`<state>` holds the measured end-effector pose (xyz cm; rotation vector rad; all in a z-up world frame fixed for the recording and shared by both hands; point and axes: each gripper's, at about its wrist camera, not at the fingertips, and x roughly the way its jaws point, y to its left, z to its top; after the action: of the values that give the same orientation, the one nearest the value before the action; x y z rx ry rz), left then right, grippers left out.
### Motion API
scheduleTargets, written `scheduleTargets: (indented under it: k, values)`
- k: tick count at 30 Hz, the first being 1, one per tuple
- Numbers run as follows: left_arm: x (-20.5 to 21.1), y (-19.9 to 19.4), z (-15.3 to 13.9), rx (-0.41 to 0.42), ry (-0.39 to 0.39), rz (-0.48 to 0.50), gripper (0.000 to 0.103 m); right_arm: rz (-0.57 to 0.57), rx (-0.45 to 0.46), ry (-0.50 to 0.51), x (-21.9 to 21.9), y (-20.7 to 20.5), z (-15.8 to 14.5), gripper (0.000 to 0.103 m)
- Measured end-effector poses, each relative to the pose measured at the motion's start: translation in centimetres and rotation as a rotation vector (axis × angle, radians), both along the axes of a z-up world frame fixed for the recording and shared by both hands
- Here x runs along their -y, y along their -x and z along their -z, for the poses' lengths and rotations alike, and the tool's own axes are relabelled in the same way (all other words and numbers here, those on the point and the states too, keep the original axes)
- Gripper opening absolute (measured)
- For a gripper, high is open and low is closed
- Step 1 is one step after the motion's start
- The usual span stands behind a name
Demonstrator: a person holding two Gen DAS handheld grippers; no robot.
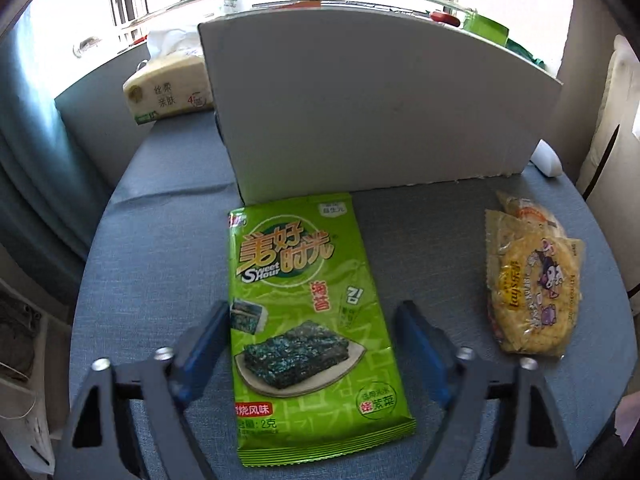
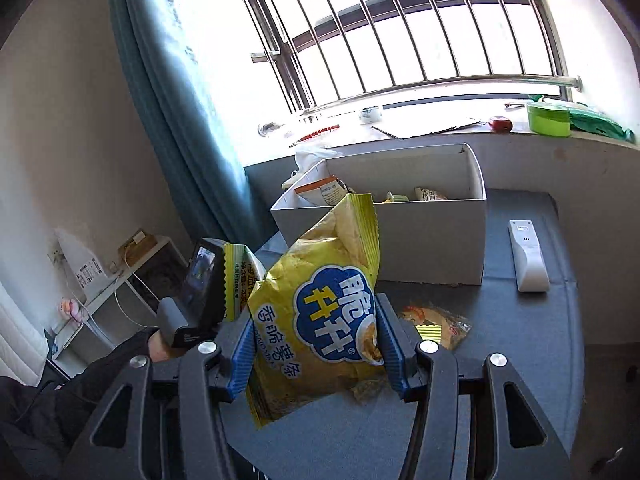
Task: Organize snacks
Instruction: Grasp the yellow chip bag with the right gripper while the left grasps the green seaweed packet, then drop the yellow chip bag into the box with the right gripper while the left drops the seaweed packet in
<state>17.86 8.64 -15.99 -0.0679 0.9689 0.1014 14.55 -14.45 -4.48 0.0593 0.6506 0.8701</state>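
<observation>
Snack sorting, roughly halfway I'd say

The white cardboard box at centre frame already holds a few packets. The right gripper has its jaws pinching a yellow crinkly chip bag held up off the blue worktop. The left gripper has its jaws spread around a flat green seaweed packet. A clear-wrapped yellow snack pack waits at right.
</observation>
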Motion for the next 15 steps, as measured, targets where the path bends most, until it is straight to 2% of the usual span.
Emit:
scheduleTargets:
  k: [1,2,6,11,13,15]
  values:
    - [-0.1,0.1,-0.2,-0.001,0.019,0.003,0.067,0.002,0.001,0.001,0.2,0.2,0.0,0.059]
    - [-0.3,0.3,-0.4,0.012,0.044,0.007,0.061,0.003,-0.001,-0.002,0.3,0.2,0.1,0.059]
    - [-0.6,2.7,-3.0,0.122,0.095,0.025,0.06,0.015,-0.006,-0.011,0.8,0.2,0.6,0.059]
    - [-0.7,4.4,-9.6,0.33,0.154,0.048,0.06,0.058,0.002,-0.044,1.2,-1.2,0.0,0.059]
    - [-1.2,3.4,-12.3,0.4,0.203,0.049,0.06,0.074,0.011,-0.056,0.9,-2.7,-1.0,0.059]
    - [-1.2,1.8,-14.6,0.445,0.219,0.061,0.06,0.088,0.024,-0.06,0.3,-4.7,-2.2,0.059]
